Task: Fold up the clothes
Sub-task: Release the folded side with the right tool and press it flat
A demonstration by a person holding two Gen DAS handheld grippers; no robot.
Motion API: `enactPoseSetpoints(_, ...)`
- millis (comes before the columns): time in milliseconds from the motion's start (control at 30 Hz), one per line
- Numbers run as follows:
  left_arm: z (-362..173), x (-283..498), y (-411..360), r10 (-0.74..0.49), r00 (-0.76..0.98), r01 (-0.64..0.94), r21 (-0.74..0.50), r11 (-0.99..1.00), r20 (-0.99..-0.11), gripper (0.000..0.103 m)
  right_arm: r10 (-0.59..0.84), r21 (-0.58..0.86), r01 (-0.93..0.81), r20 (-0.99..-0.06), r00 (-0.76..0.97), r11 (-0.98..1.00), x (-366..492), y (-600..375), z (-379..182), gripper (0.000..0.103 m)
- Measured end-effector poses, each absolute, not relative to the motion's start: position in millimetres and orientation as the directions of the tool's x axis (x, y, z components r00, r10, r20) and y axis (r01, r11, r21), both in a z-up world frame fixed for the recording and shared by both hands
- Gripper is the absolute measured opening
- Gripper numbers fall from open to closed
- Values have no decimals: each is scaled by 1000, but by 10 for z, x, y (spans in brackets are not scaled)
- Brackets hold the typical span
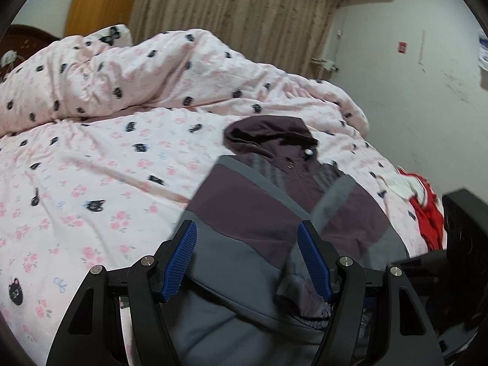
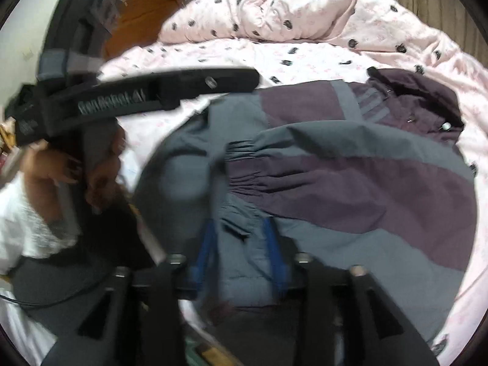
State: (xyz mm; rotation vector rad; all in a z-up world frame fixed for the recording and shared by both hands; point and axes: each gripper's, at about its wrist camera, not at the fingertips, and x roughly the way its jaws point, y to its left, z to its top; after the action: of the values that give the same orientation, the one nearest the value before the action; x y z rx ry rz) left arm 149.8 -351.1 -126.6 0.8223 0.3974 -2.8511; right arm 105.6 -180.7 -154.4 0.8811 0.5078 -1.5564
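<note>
Lying flat on the bed point(image 1: 91, 158), the jacket point(image 1: 250, 207) runs with its long axis from the near edge, where both grippers work, away to the hood point(image 1: 268, 134), which points toward the heaped quilt point(image 1: 122, 70) at the far side. It is a grey and dark purple garment, with one sleeve point(image 2: 320, 164) folded across the body, so that the gathered cuff point(image 2: 241, 161) rests near the middle of the chest panel.

The left gripper point(image 1: 247, 262) hangs over the jacket's near portion. Its blue pads point(image 1: 183, 262) stand wide apart and nothing is clamped between them; the fabric passes beneath and between the fingers without being pinched. Its axis points roughly along the garment toward the hood.

The right gripper point(image 2: 241, 256) sits at the hem end point(image 2: 244, 277), close to the near edge of the bed. Motion blur hides its fingertips. The jaws appear narrowly spaced with grey fabric between them, but whether they actually pinch the cloth cannot be determined. In the right wrist view, the left gripper's body crosses the upper left, held by the left hand point(image 2: 76, 167), placing the left unit on the jacket's left flank.

Judgement: both units are at the hem end, so the next fold likely carries the hem toward the hood, along the long axis. The right gripper is nearer the hem; the left one needs to close on the cloth first.

A red garment point(image 1: 427, 216) lies at the right edge of the bed, apart from the jacket.
</note>
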Motion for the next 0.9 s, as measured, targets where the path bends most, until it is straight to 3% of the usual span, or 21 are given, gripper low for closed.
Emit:
enactPoseSetpoints(333, -1203, 1482, -3197, 31, -860, 74, -185, -980, -510, 64, -660, 189, 976, -748, 71, -109, 919, -1336, -1201, 52)
enactPoseSetpoints(567, -1401, 1258, -3099, -61, -787, 136, -76, -988, -614, 66, -691, 202, 972, -720, 64, -120, 929, -1212, -1166, 52)
enactPoseSetpoints(900, -1598, 1195, -3232, -104, -724, 214, -80, -973, -682, 67, -689, 166, 982, -723, 61, -87, 1125, -1571, -1425, 52)
